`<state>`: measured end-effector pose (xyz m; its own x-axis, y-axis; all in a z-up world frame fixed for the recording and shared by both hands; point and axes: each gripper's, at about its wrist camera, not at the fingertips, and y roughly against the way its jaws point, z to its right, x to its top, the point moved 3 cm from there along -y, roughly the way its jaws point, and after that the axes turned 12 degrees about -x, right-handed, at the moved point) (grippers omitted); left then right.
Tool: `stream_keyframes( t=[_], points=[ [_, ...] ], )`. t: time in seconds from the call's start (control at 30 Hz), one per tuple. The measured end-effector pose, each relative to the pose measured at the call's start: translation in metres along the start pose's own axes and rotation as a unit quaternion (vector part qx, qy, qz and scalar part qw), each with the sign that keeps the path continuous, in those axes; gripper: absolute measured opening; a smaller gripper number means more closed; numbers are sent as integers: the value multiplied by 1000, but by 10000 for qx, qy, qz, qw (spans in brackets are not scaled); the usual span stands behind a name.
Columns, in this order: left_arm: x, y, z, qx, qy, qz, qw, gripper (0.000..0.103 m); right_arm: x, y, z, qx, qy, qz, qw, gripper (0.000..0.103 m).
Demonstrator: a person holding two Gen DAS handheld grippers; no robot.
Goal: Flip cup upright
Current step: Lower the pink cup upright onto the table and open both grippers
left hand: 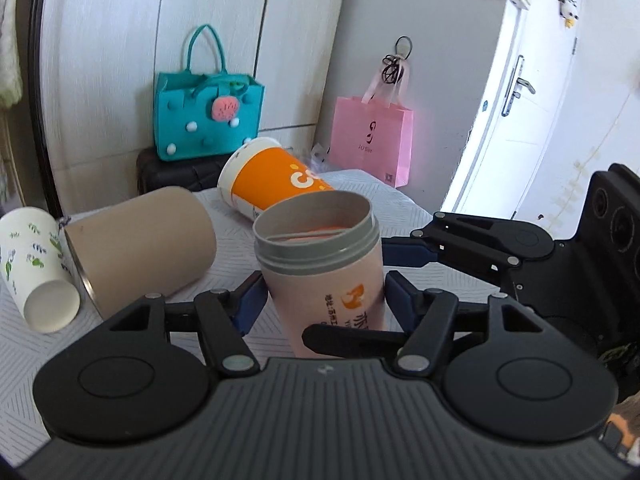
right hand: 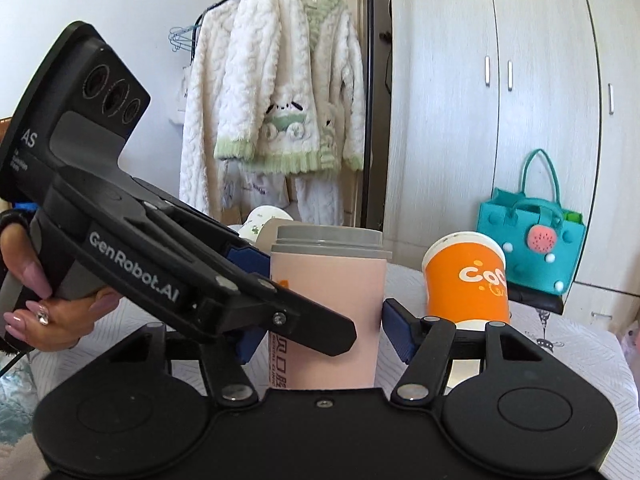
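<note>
Now pink cup [right hand: 326, 312] upright, axis vertical, grey mouth up.

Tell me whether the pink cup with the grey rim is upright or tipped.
Upright, or nearly. The pink cup stands vertical in the right wrist view, grey rim on top, mouth open upward; it leans slightly in the left wrist view.

White wardrobe doors [right hand: 500, 120] back the room, a bright white door [left hand: 516, 92] beside them.
</note>
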<state>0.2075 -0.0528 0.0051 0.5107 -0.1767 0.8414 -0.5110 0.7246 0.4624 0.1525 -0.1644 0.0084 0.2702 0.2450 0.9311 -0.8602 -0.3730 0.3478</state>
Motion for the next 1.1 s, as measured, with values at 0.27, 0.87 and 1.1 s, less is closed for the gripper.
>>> stream_keyframes(
  t=[0.27, 0.87, 1.1],
  points=[
    [-6, -7, 19, -215, -7, -87, 9997, 71, -2, 15, -7, -184, 254, -115, 9994, 72],
    [-40, 70, 37, 1095, 441, 361, 9924, 91, -11, 69, -15, -1149, -7, -189, 9932, 91],
    [-55, 100, 60, 1748, 459, 410, 9827, 95, -4, 107, -30, -1217, -132, -34, 9925, 91]
  ],
)
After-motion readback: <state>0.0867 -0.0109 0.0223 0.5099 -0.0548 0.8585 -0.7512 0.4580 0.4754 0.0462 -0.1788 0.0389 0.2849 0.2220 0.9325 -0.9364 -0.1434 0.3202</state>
